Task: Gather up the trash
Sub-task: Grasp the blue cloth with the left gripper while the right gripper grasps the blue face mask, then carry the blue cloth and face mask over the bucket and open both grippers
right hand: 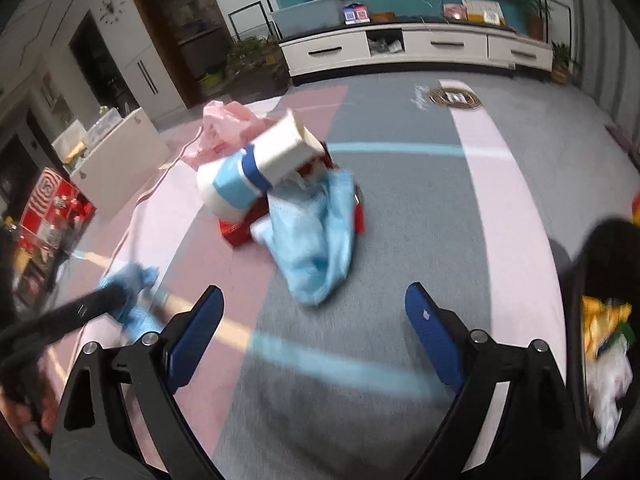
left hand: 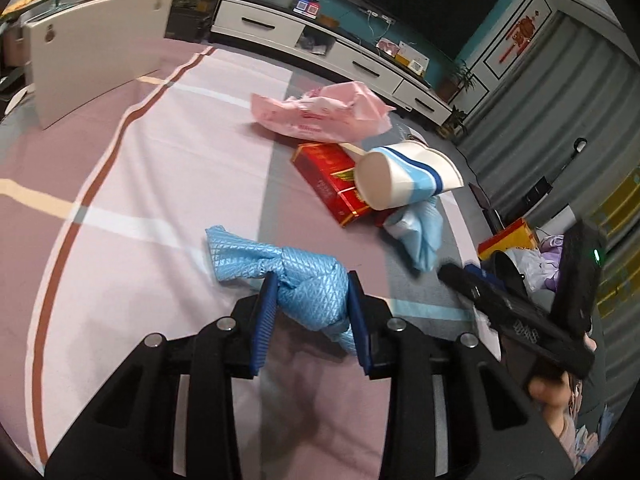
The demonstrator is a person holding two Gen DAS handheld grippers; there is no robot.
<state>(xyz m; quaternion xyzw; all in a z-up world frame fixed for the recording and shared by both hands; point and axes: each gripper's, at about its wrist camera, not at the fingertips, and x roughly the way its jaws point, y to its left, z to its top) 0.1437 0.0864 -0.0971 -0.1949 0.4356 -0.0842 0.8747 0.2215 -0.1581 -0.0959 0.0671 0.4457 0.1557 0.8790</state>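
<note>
Striped carpet in pink, grey and white runs out to a white TV cabinet (right hand: 416, 48) at twelve o'clock. The left gripper (left hand: 312, 304) is clenched on a blue wrapper (left hand: 296, 276), quilted, glossy foil twisted into a knot, with loose tails fanning toward ten o'clock. The right gripper (right hand: 316, 320) hangs released with nothing between its jaws, above a limp pale-blue bag (right hand: 316, 236). Beyond that, at eleven o'clock, lies a crushed paper cup (right hand: 256, 168) with blue bands, resting on a stiff red box (left hand: 332, 180), and a crumpled pink bag (left hand: 324, 112) further back. A black bin (right hand: 604, 312), already holding scraps, sits at three o'clock.

The slick foil could slip from the ribbed pads if the knot squashes thinner in transit. The pale bag, soft and shapeless, may bunch away from a grab, or drag the cup over.
</note>
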